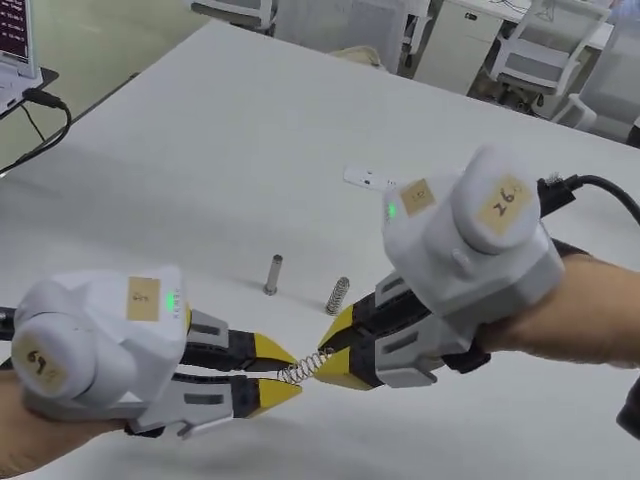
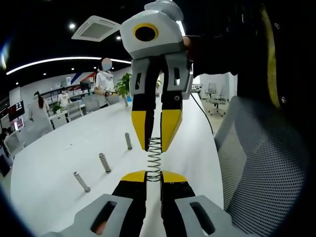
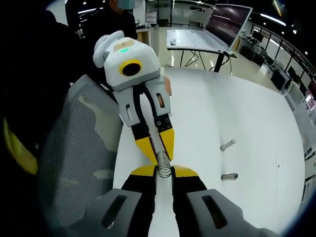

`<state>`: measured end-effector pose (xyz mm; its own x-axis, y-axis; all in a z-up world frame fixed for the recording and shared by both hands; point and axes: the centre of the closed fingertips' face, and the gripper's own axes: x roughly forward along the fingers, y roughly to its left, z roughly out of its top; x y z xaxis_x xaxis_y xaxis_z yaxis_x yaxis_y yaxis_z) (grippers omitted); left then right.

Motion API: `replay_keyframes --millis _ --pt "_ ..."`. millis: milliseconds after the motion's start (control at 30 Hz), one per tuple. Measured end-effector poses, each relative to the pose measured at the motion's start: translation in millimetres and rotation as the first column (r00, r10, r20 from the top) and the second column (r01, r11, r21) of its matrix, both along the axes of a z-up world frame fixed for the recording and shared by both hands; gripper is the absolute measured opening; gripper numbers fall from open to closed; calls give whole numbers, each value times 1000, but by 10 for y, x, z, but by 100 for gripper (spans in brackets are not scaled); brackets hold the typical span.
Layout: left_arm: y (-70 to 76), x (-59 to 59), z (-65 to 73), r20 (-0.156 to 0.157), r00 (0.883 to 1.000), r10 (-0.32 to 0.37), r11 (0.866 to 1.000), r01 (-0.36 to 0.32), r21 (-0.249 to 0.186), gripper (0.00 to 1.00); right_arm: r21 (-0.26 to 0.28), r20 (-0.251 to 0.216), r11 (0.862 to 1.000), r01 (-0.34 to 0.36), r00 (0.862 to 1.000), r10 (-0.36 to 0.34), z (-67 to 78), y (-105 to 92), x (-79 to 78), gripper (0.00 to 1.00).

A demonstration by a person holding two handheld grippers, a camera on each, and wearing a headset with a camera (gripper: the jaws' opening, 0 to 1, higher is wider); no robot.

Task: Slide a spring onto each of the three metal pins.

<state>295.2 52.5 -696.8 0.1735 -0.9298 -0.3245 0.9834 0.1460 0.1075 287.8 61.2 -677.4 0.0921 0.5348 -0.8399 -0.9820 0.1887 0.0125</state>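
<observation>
A short steel spring (image 1: 305,366) hangs above the white table (image 1: 200,150), stretched between both grippers. My left gripper (image 1: 292,372) is shut on one end, and my right gripper (image 1: 325,352) is shut on the other end, tip to tip. In the left gripper view the spring (image 2: 154,155) runs from my own jaws up to the right gripper's yellow tips. A bare metal pin (image 1: 272,275) stands just beyond, and a pin wearing a spring (image 1: 338,295) stands beside it. The left gripper view shows the bare pin (image 2: 81,181) and two sprung pins (image 2: 104,162) (image 2: 128,140).
A small white device (image 1: 368,180) lies on the table further back. A laptop (image 1: 15,50) with a black cable sits at the far left edge. Office chairs stand past the far edge, and a mesh chair (image 2: 256,163) is close behind the grippers.
</observation>
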Motion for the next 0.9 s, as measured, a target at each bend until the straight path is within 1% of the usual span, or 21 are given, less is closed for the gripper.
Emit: replay_keyframes --millis 233,500,800,900 --pt "-21 -14 -4 -8 1000 3 1000 -3 -14 2 -18 -3 999 -31 1000 31 36 64 -22 8" --pt "-34 -9 2 -18 1000 11 999 -12 -37 2 -39 8 998 -53 999 53 56 108 -19 8" --pt "-44 -10 0 -22 1000 11 999 -12 -52 2 -48 4 998 -43 999 43 62 76 5 13" --pt "-48 -6 9 -25 1000 12 998 -13 -58 2 -48 -9 998 -38 999 38 19 47 5 13"
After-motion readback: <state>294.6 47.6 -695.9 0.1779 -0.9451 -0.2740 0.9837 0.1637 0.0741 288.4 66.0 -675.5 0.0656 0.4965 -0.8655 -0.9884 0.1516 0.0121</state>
